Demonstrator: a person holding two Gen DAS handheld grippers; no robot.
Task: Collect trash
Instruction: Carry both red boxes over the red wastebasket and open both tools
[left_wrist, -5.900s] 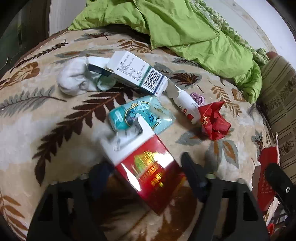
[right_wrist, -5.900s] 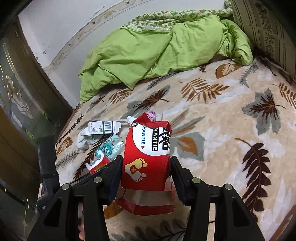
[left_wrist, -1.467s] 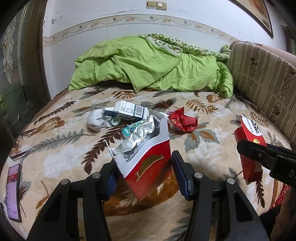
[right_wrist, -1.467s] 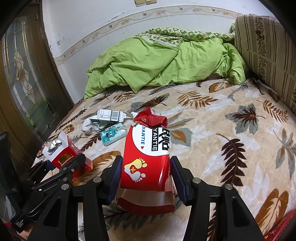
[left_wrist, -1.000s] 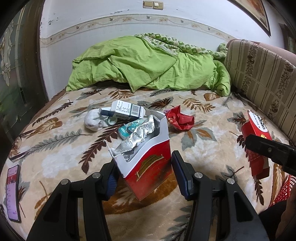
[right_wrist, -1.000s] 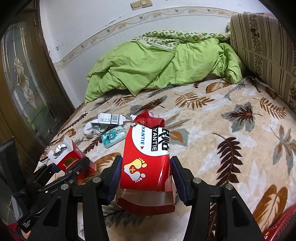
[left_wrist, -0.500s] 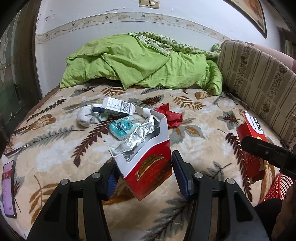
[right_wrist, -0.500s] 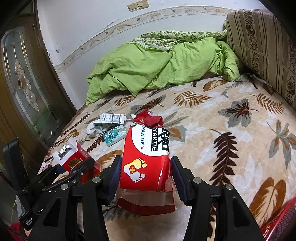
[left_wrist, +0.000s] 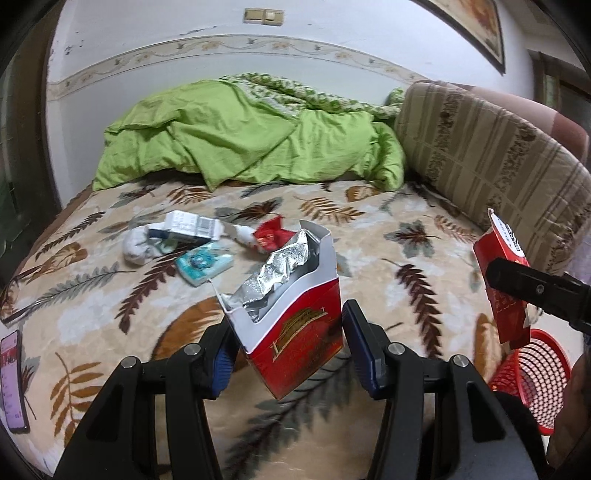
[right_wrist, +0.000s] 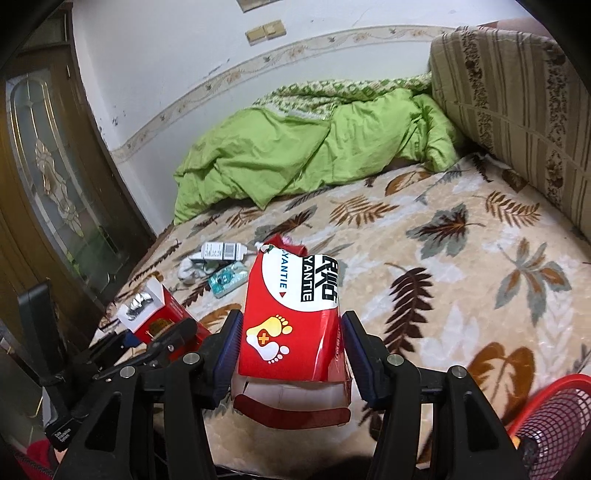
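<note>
Left wrist view, left gripper (left_wrist: 286, 345) clamping cigarette pack (left_wrist: 295, 332) (foil showing), right gripper (right_wrist: 291, 354) clamping red box (right_wrist: 291, 325)

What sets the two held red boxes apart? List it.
The cigarette pack in the left hand-held gripper stands open with crumpled foil poking out; the foot-patch box in the right hand-held gripper shows no foil.
The pack bears a gold emblem; the box bears yellow footprints and black lettering on white.
Both are red cardboard, each clamped above the bed.

A red and white carton (left_wrist: 295, 328) shows silver foil. The blanket (right_wrist: 461, 295) is beige with brown and grey leaves, the quilt (left_wrist: 251, 144) lime green, the basket (left_wrist: 535, 373) red; a teal packet (left_wrist: 204, 263), perhaps tissues.
</note>
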